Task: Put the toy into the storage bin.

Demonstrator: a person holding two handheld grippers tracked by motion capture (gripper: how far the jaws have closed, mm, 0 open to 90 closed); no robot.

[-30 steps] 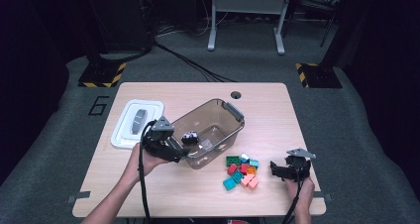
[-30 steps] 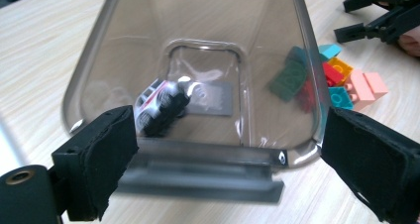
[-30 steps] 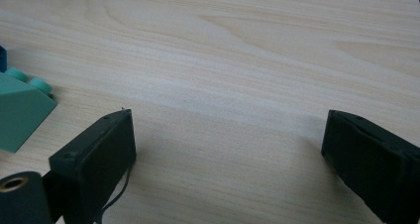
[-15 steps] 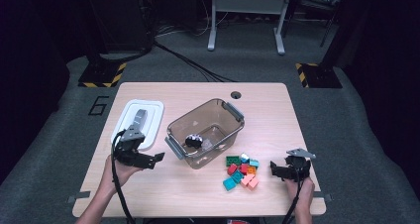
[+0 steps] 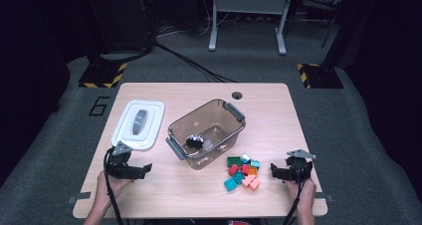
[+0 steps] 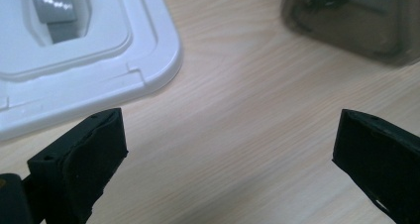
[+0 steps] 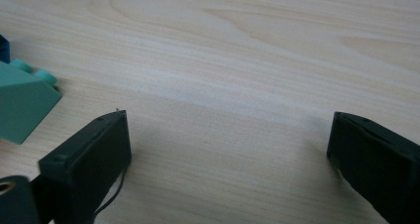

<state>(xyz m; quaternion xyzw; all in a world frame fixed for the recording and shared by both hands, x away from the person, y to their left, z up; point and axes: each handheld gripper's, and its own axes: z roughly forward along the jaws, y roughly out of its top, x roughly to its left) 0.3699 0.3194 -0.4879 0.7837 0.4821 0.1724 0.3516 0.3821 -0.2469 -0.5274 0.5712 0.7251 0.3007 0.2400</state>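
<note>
Light, hard, slick blocks (image 5: pixel 242 170) near table's (image 5: pixel 199 93) front right corner; pinch flat sides; left gripper (image 5: pixel 133 170), right gripper (image 5: pixel 281 172) released, empty

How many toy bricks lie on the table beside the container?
About 9, some may be hidden: all in one pile on the table right of the container; green, white, light blue at the back, red and orange in the middle, teal and pink in front.

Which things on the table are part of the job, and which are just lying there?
Part of the job:
clear tub
black-and-white item in the tub
pile of toy bricks
left hand-held gripper
right hand-held gripper

Probably just lying there:
white lid
table's cable hole
</note>
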